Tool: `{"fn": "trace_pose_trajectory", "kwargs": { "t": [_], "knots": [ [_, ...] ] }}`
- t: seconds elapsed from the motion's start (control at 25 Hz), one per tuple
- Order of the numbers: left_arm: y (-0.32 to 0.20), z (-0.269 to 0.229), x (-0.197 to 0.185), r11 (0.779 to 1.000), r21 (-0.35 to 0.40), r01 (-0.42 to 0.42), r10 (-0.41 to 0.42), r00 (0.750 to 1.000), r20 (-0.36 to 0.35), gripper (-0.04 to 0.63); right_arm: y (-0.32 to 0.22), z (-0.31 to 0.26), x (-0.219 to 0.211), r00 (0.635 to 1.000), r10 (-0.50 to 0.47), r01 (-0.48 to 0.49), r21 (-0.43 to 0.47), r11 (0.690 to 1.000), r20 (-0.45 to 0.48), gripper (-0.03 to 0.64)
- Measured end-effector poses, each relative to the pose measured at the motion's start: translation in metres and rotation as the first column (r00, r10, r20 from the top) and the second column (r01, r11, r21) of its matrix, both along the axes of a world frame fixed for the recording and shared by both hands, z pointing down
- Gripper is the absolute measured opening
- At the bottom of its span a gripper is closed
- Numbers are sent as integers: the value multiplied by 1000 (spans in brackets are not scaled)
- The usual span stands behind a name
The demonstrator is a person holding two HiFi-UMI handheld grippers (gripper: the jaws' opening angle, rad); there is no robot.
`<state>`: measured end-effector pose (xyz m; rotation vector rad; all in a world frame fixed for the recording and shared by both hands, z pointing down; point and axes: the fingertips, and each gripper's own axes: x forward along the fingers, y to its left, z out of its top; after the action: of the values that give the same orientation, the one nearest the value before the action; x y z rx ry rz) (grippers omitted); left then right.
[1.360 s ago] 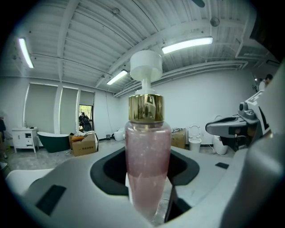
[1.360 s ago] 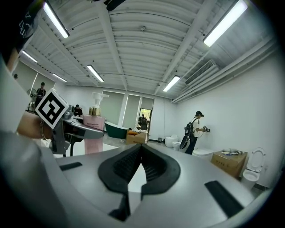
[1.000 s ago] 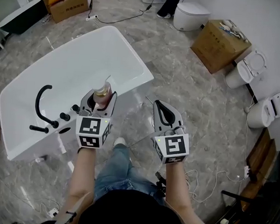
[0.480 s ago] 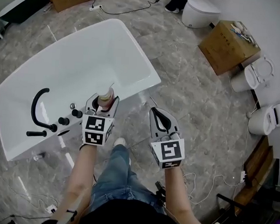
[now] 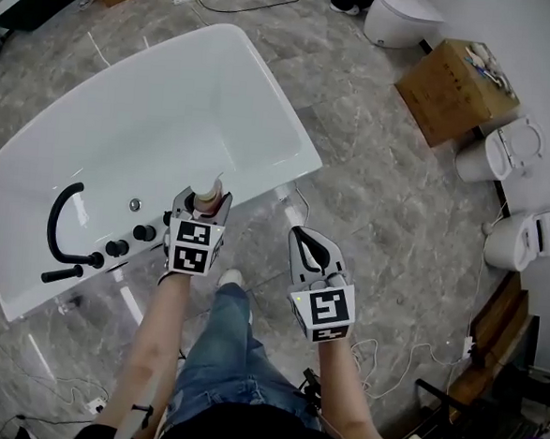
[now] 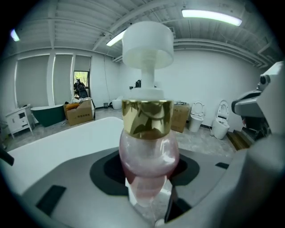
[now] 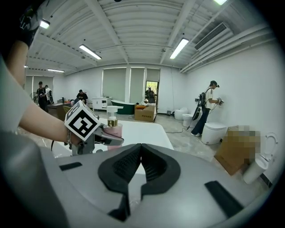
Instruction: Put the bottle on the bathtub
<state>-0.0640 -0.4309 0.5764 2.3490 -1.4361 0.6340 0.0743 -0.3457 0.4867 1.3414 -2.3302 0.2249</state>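
Note:
A pink pump bottle (image 5: 208, 197) with a gold collar and white pump head stands upright between the jaws of my left gripper (image 5: 200, 211), which is shut on it. In the left gripper view the bottle (image 6: 148, 151) fills the middle of the picture. It hangs at the near rim of the white bathtub (image 5: 263, 119), beside the black taps (image 5: 128, 243). My right gripper (image 5: 312, 254) is shut with nothing in it, over the floor to the right of the tub. From the right gripper view the bottle (image 7: 113, 128) and the left gripper (image 7: 91, 131) show at the left.
A black curved faucet (image 5: 58, 232) and knobs sit on the tub's near-left rim. A cardboard box (image 5: 454, 81) and toilets (image 5: 513, 235) stand to the right. Cables (image 5: 387, 362) lie on the marble floor. People stand at the far end of the room (image 7: 208, 107).
The left gripper with the bottle has moved forward to the tub's near rim. The right gripper has followed, still shut. The view has shifted toward the tub.

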Motion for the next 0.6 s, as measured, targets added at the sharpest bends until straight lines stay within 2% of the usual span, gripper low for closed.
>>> {"fn": "trace_pose_trajectory", "kwargs": {
  "t": [0.36, 0.6],
  "knots": [
    [-34, 60, 0, 998, -67, -7, 7, 1000, 5, 218, -18, 43, 1, 1000, 21, -23, -85, 996, -22, 15],
    [-51, 87, 7, 996, -80, -48, 53, 997, 55, 218, -25, 55, -3, 999, 23, -27, -108, 994, -32, 15]
  ]
}}
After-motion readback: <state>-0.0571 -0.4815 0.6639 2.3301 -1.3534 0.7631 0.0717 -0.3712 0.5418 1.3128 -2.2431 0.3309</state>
